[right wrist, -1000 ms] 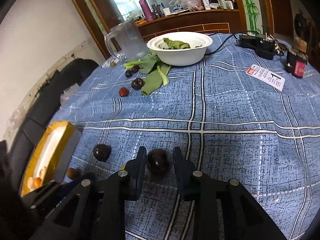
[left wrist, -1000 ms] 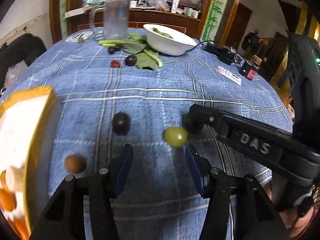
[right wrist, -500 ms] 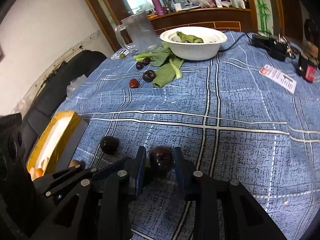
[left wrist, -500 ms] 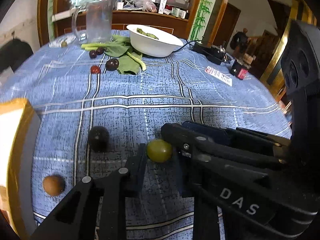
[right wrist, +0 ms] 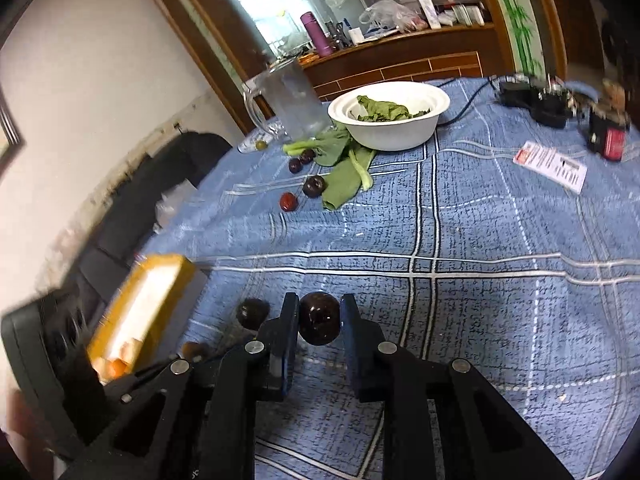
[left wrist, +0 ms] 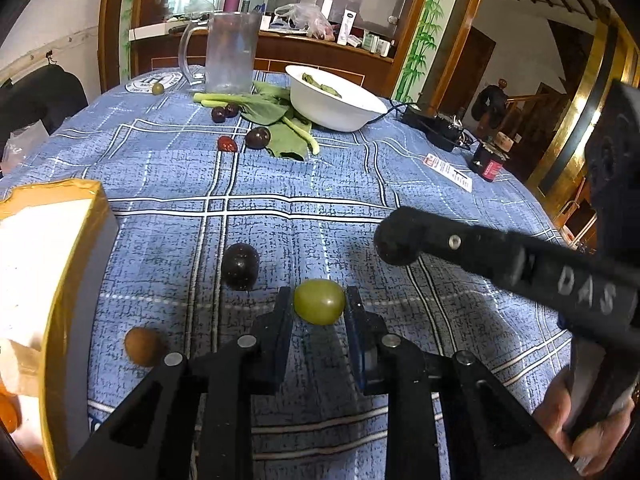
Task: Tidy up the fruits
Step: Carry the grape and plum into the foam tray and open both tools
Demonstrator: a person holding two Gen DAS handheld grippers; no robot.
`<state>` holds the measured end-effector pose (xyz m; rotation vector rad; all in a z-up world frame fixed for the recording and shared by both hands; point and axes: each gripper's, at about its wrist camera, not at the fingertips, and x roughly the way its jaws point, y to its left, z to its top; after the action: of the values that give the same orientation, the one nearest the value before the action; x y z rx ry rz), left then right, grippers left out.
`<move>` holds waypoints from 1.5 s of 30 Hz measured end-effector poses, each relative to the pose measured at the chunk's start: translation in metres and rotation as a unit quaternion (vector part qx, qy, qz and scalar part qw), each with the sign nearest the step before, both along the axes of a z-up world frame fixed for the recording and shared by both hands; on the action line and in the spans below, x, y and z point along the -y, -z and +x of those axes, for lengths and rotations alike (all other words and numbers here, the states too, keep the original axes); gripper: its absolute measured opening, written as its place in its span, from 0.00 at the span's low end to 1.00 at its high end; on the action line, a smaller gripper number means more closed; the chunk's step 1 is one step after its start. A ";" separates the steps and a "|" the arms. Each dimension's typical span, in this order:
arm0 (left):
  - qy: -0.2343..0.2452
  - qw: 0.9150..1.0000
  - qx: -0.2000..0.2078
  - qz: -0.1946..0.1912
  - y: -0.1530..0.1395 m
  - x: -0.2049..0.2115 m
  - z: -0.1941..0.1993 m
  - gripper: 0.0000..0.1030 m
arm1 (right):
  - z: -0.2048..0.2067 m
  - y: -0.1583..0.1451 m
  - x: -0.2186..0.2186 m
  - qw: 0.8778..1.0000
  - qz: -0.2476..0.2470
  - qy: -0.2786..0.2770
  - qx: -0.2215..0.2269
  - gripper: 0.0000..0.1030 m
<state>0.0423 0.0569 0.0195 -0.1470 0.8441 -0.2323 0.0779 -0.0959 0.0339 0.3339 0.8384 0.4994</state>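
Note:
My left gripper (left wrist: 318, 310) is shut on a green grape (left wrist: 319, 301) just above the blue checked tablecloth (left wrist: 320, 184). My right gripper (right wrist: 319, 322) is shut on a dark plum (right wrist: 319, 323) and holds it above the cloth; its black fingers (left wrist: 404, 236) also show at the right of the left wrist view. A second dark plum (left wrist: 240, 266) and a brown round fruit (left wrist: 142, 346) lie on the cloth to the left. A yellow-rimmed container (left wrist: 60, 264) with orange fruit stands at the far left.
At the back stand a white bowl (left wrist: 334, 102) with greens, a clear pitcher (left wrist: 228, 56), loose green leaves (left wrist: 280, 128), several small dark and red fruits (left wrist: 248, 138), a small green fruit (left wrist: 157, 88), black chargers (left wrist: 436, 128) and a paper tag (left wrist: 448, 166).
My left gripper has closed on the green grape. My right gripper has lifted with the dark plum and moved right, away from the left gripper.

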 end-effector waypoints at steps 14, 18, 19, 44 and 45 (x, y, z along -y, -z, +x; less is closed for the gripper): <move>-0.092 0.995 0.033 -0.021 -0.053 -0.086 -0.091 0.24 | -0.022 -0.013 -0.012 0.999 0.040 -0.022 0.003 0.22; -0.154 0.987 0.034 0.003 -0.057 -0.131 -0.121 0.24 | -0.048 -0.031 -0.039 0.998 0.037 -0.052 0.024 0.23; -0.166 0.986 0.032 0.008 -0.056 -0.139 -0.125 0.24 | -0.055 -0.034 -0.044 0.997 0.038 -0.058 0.027 0.23; -0.271 0.962 0.007 0.033 -0.034 -0.214 -0.176 0.48 | -0.174 -0.017 -0.229 0.963 -0.132 -0.220 0.079 0.24; -0.274 0.961 0.011 0.032 -0.037 -0.214 -0.178 0.56 | -0.174 -0.017 -0.230 0.963 -0.135 -0.219 0.081 0.25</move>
<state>-0.1357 0.2713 0.0561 -0.3090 0.7564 0.3139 -0.0961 0.1338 0.0505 -0.1496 0.8084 0.8021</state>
